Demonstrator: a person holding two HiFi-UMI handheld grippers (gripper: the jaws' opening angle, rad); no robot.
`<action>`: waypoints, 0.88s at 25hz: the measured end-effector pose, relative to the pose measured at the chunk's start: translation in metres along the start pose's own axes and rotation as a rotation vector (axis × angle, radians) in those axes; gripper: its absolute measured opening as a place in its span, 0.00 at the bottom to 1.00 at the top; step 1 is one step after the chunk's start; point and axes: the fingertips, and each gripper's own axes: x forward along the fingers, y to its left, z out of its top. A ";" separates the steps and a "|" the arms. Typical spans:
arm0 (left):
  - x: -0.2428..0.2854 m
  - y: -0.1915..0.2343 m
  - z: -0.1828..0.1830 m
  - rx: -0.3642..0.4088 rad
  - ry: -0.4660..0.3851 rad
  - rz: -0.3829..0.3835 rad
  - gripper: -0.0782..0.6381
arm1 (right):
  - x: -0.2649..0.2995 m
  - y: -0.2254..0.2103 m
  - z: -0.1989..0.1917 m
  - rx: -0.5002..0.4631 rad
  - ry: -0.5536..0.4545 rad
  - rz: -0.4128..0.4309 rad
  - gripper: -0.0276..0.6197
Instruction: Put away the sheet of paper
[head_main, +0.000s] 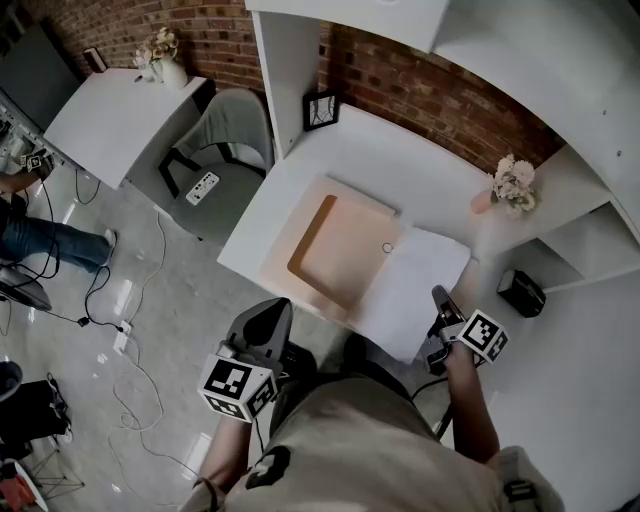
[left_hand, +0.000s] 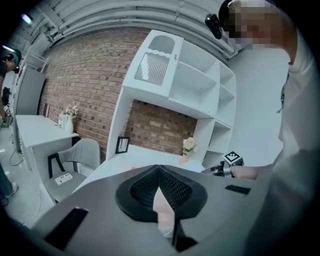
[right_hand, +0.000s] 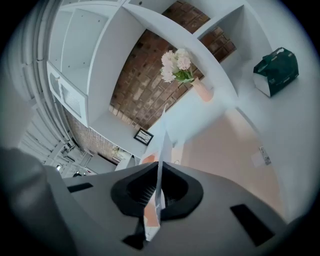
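Note:
A white sheet of paper (head_main: 415, 285) lies on the white desk (head_main: 400, 165), its left edge over an open peach folder (head_main: 340, 250). My right gripper (head_main: 438, 297) is at the sheet's near right corner and shut on it. In the right gripper view the paper (right_hand: 162, 145) stands edge-on between the closed jaws of that gripper (right_hand: 159, 172). My left gripper (head_main: 275, 308) hangs off the desk's front edge, short of the folder. Its jaws (left_hand: 159, 170) are shut with nothing in them.
At the back of the desk stand a black picture frame (head_main: 321, 110) and a pink vase of flowers (head_main: 510, 185). A dark box (head_main: 521, 292) sits on the right shelf. A grey chair (head_main: 225, 140), a side table (head_main: 125, 110), floor cables and a person (head_main: 30, 235) are at the left.

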 end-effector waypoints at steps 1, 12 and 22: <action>0.003 -0.003 0.000 0.002 0.003 -0.002 0.13 | 0.003 -0.006 -0.001 -0.001 0.010 -0.009 0.09; 0.040 -0.039 -0.004 0.025 0.062 -0.032 0.13 | 0.029 -0.058 0.001 -0.003 0.069 -0.088 0.09; 0.065 -0.070 -0.015 0.000 0.111 -0.060 0.13 | 0.039 -0.098 -0.003 0.011 0.127 -0.141 0.09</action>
